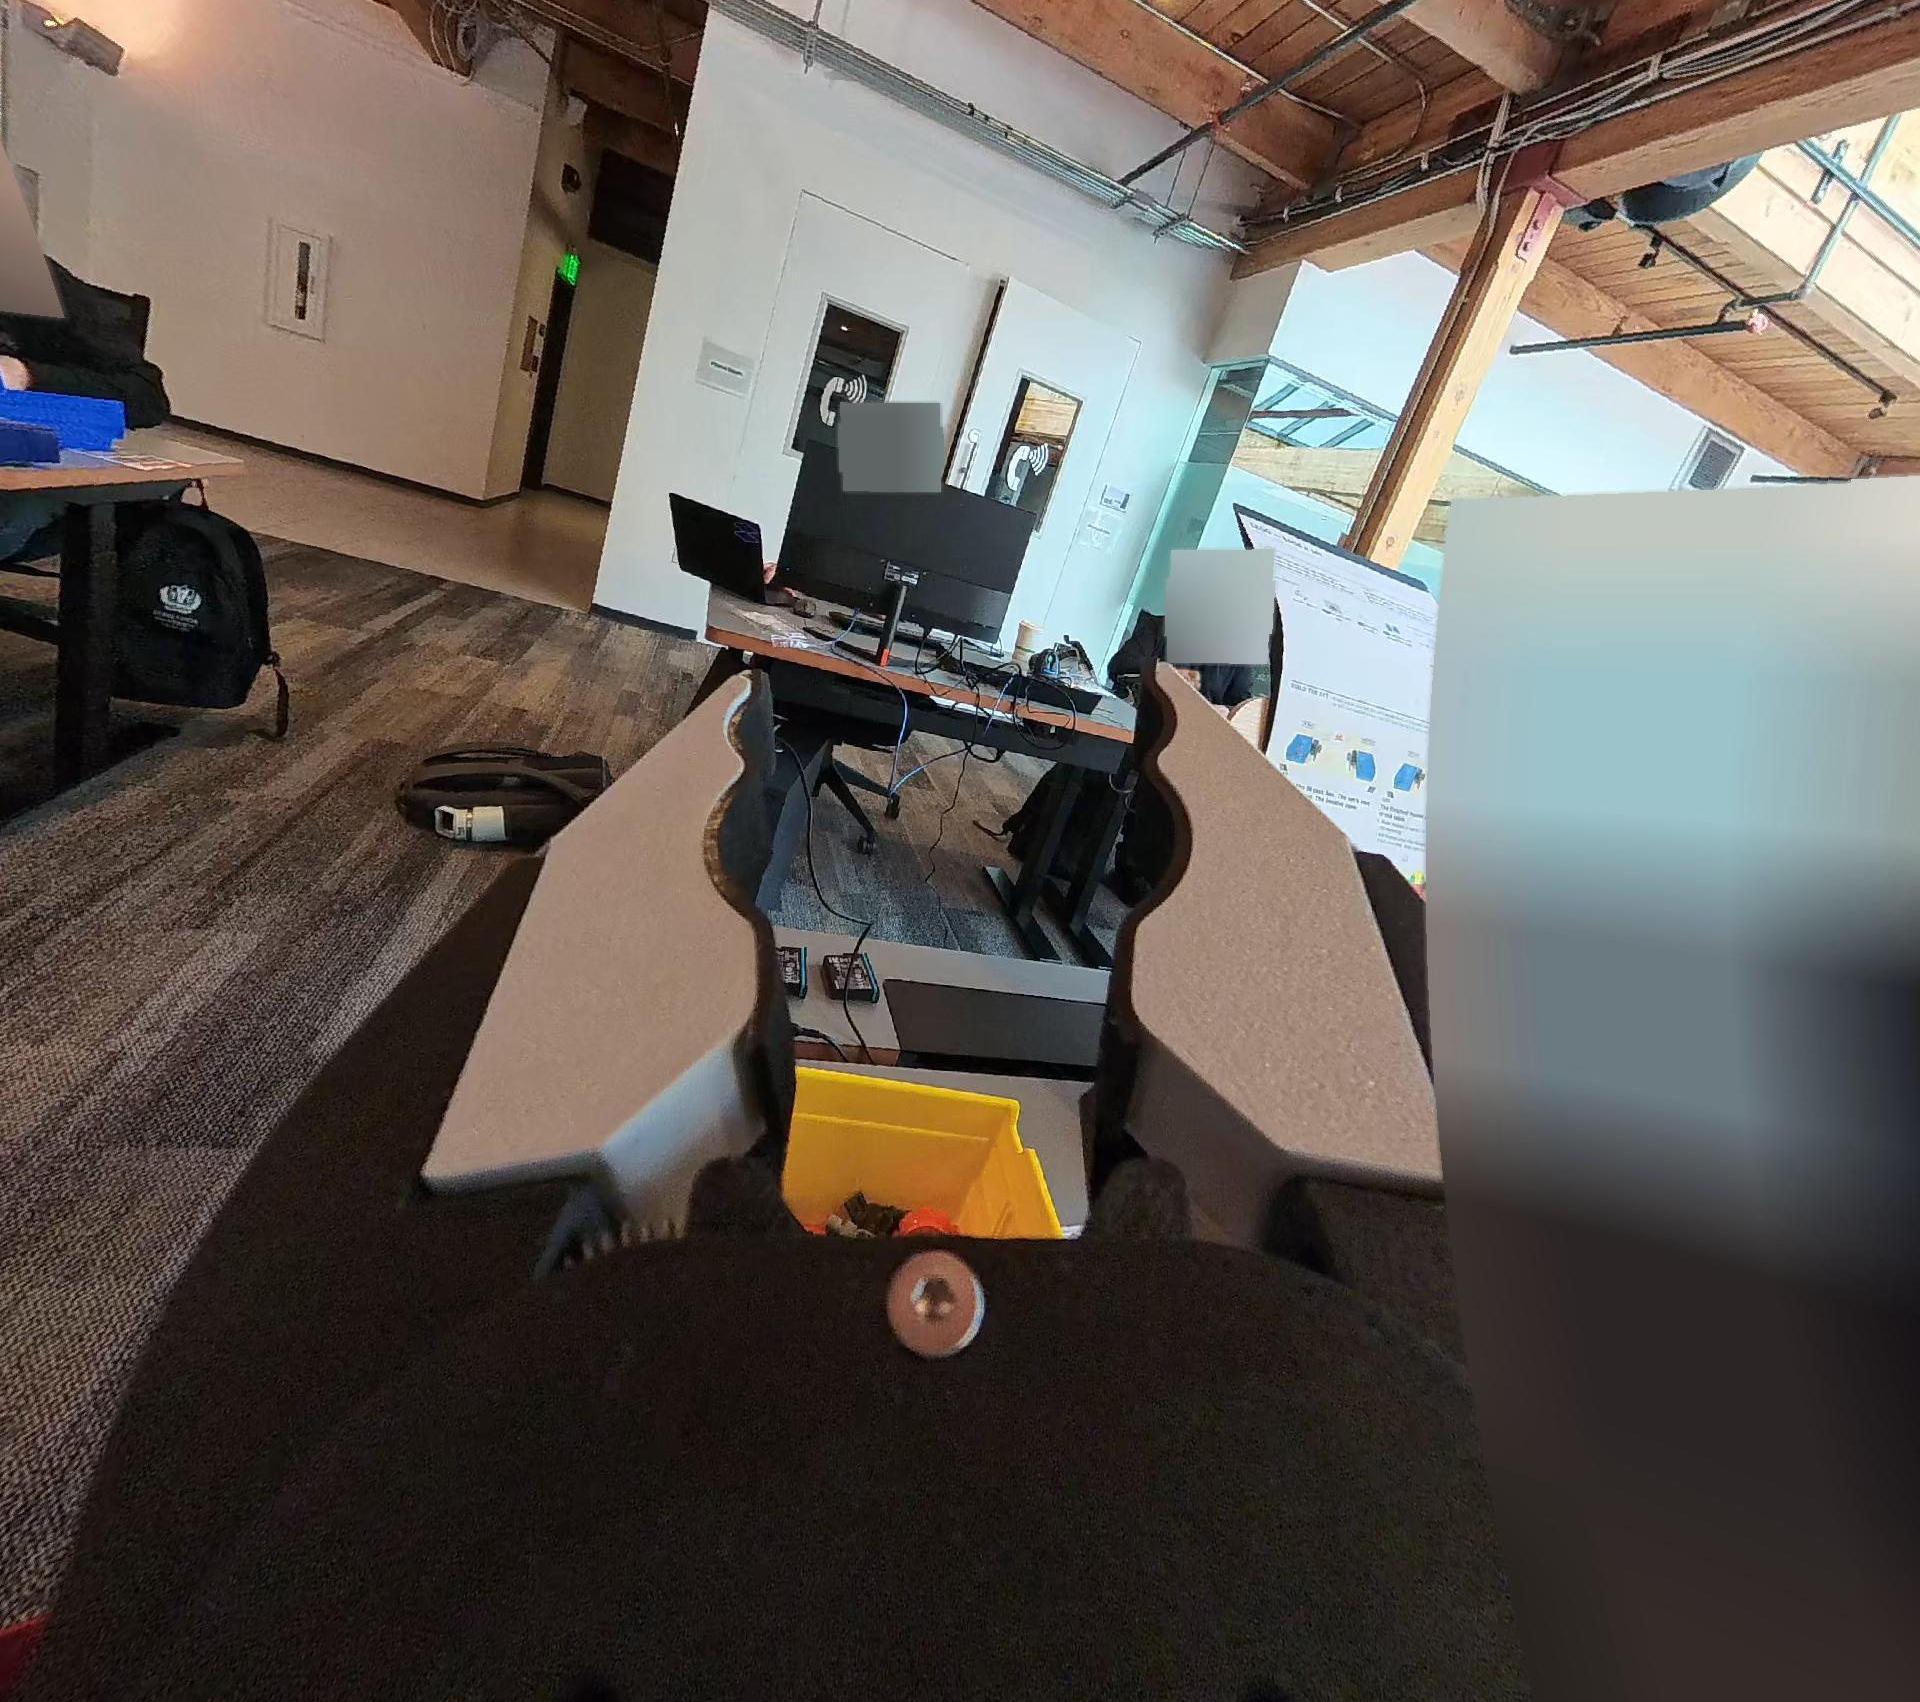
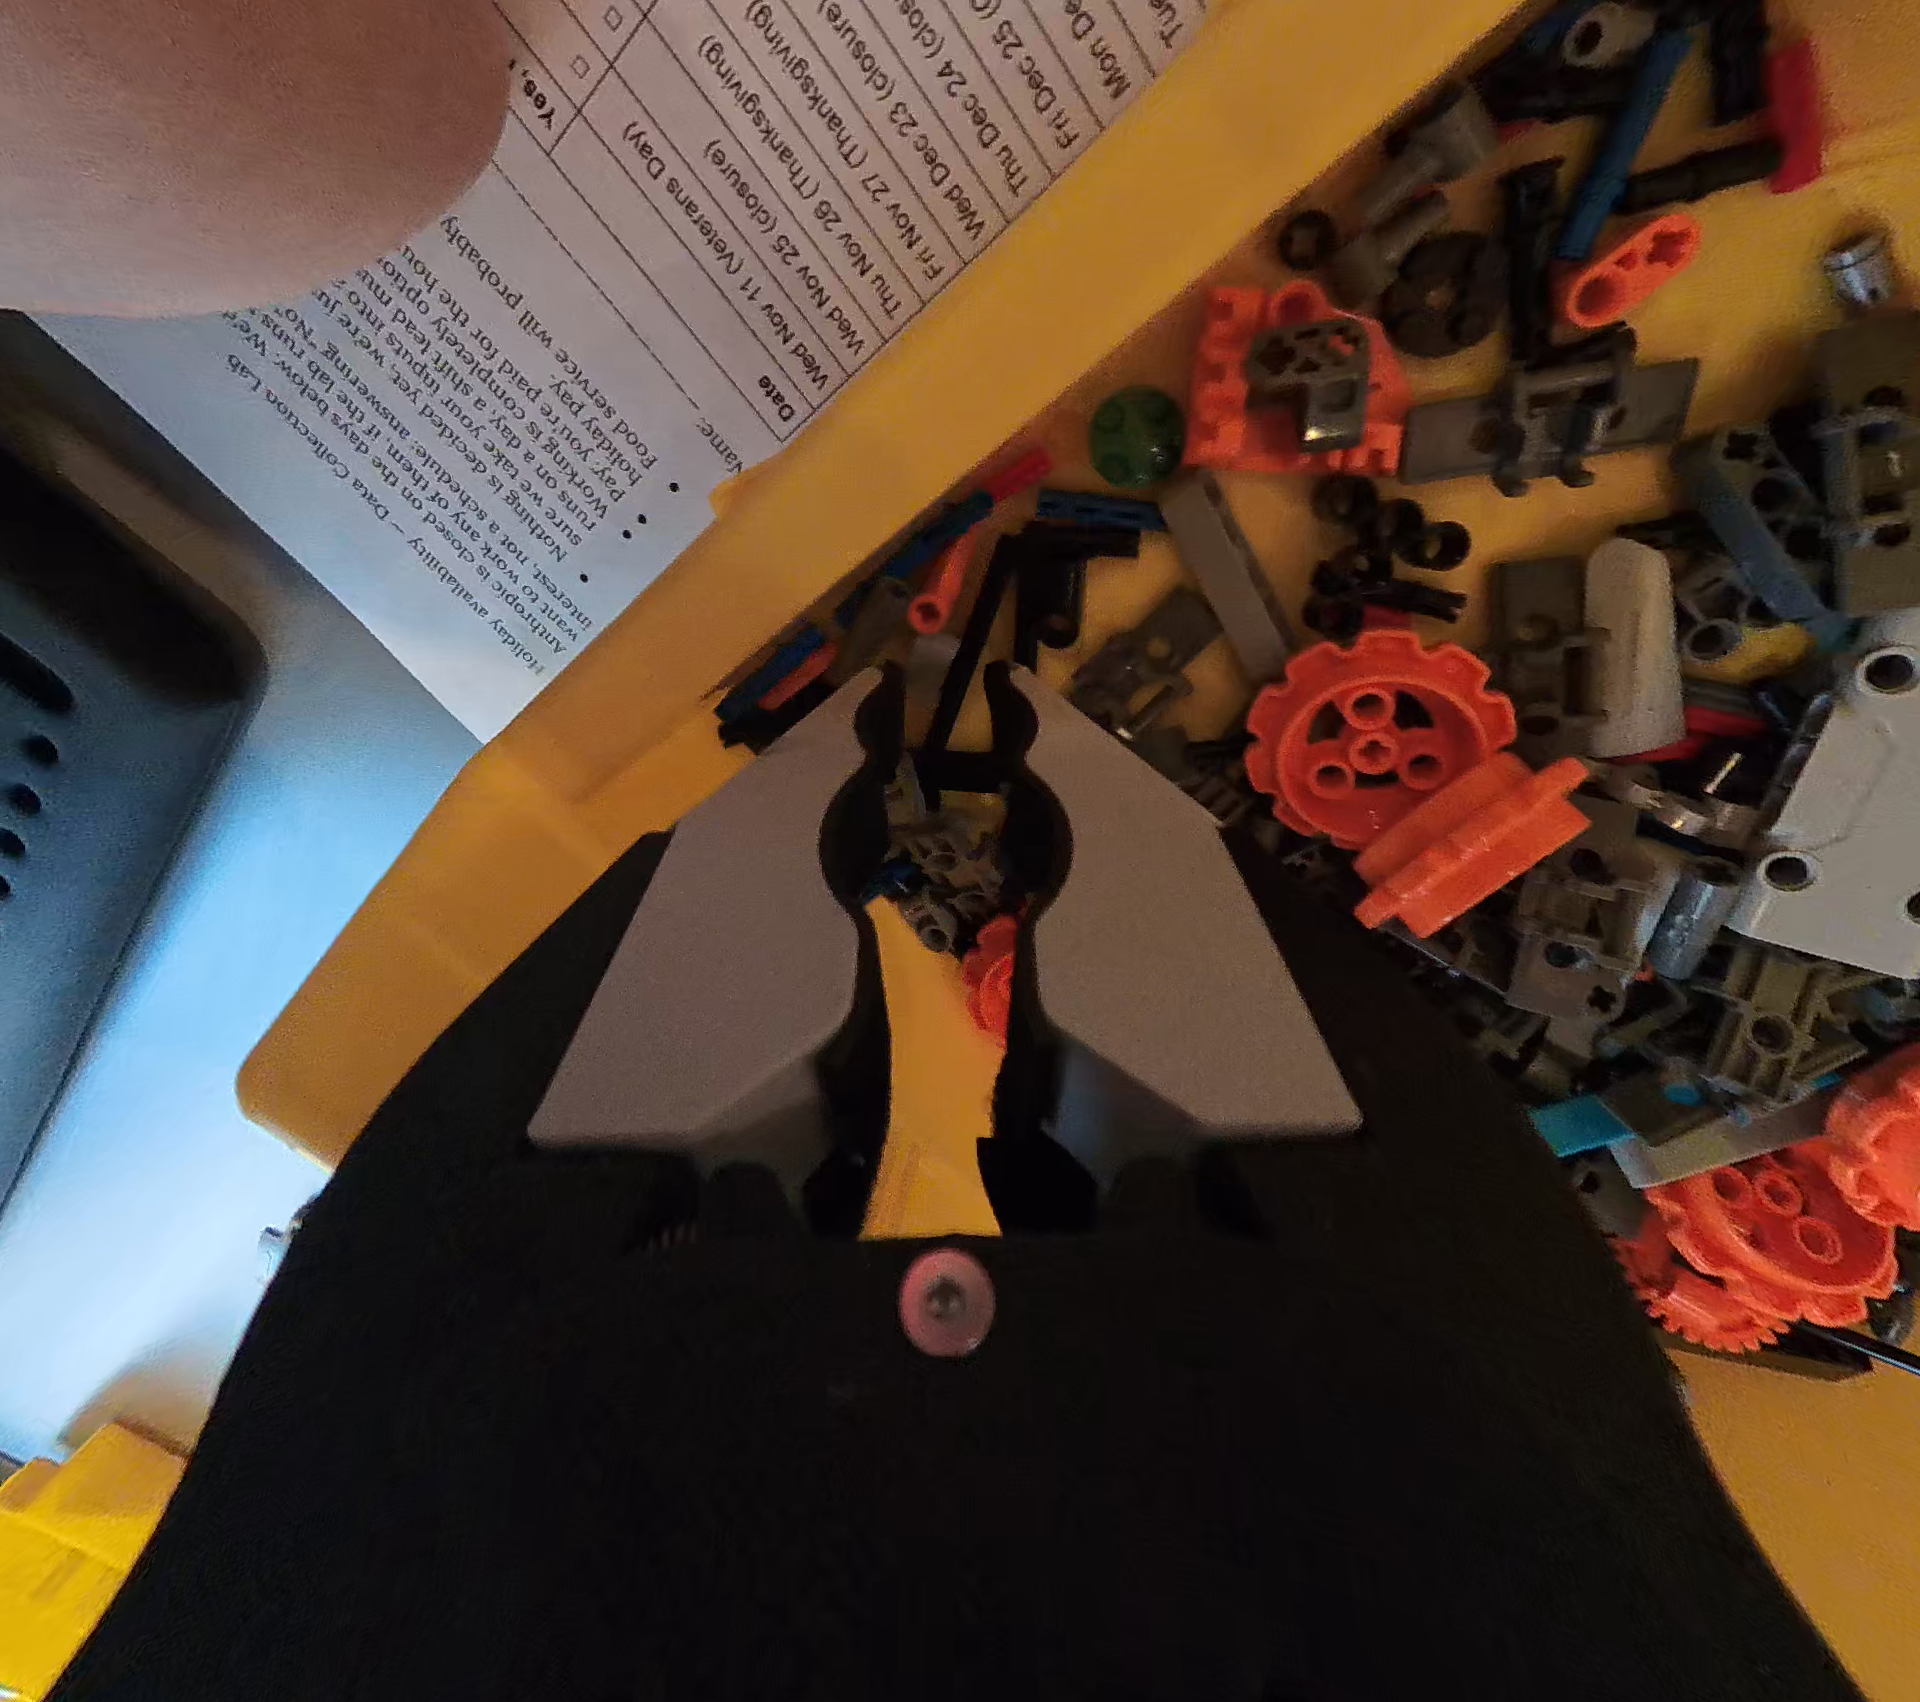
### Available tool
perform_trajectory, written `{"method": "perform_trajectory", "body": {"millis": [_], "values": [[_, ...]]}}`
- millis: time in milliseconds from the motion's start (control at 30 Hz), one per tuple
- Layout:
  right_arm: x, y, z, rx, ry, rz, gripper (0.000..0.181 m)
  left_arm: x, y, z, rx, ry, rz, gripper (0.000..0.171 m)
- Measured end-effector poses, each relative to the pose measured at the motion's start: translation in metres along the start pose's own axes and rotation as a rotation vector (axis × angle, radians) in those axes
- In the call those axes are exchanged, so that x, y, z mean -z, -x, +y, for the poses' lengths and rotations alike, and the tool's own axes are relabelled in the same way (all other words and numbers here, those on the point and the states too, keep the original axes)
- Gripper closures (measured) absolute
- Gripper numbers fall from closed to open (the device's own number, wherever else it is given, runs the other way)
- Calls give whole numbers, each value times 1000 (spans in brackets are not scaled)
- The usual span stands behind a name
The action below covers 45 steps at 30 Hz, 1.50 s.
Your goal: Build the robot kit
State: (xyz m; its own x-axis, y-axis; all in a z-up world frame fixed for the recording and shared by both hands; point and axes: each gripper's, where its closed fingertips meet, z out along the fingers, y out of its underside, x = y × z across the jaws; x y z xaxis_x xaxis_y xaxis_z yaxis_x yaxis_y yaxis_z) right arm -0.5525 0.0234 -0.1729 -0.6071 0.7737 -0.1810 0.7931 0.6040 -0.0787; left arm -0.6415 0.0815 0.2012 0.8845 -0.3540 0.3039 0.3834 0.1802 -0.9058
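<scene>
My right gripper is down inside a yellow bin of loose building parts. Its grey fingers are a narrow gap apart. A thin black rod runs between the tips, and small grey parts lie between the jaws. I cannot tell whether the pads touch the rod. Orange gears and grey beams lie to the right. My left gripper is open wide and empty. It is raised above the yellow bin and points out across the room.
A printed paper sheet lies under the bin's far edge, with a dark grey device to the left. In the left wrist view, two small black boxes sit on the table, a desk with a monitor stands beyond, and a bag lies on the carpet. There is about 40 cm between the tips of the two grippers. To reach the dark grey device in a straight line is about 20 cm for my right fingers, about 45 cm for my left.
</scene>
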Motion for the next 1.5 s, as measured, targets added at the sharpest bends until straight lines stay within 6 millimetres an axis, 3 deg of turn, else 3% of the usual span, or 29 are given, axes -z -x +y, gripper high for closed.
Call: {"method": "perform_trajectory", "body": {"millis": [33,533,733,867,1000,1233,1367,1500], "values": [[0,-1,0,0,0,0,167,0,0,0,1,1,1,104],[9,-33,11,-46,-48,-29,175,-1,-2,1,-1,1,6,104],[12,-25,15,3,-33,-45,175,-2,-2,1,-1,4,7,104],[15,-6,17,62,-34,-128,174,-1,-1,1,-1,0,5,104],[12,5,22,63,4,-205,154,-2,-2,0,6,-3,9,104],[4,13,27,201,54,-212,162,1,0,-1,13,-7,13,104],[5,11,22,221,46,-177,171,5,3,-5,25,-26,15,104],[3,-9,8,223,-10,-52,175,5,1,-5,20,-26,17,104]]}}
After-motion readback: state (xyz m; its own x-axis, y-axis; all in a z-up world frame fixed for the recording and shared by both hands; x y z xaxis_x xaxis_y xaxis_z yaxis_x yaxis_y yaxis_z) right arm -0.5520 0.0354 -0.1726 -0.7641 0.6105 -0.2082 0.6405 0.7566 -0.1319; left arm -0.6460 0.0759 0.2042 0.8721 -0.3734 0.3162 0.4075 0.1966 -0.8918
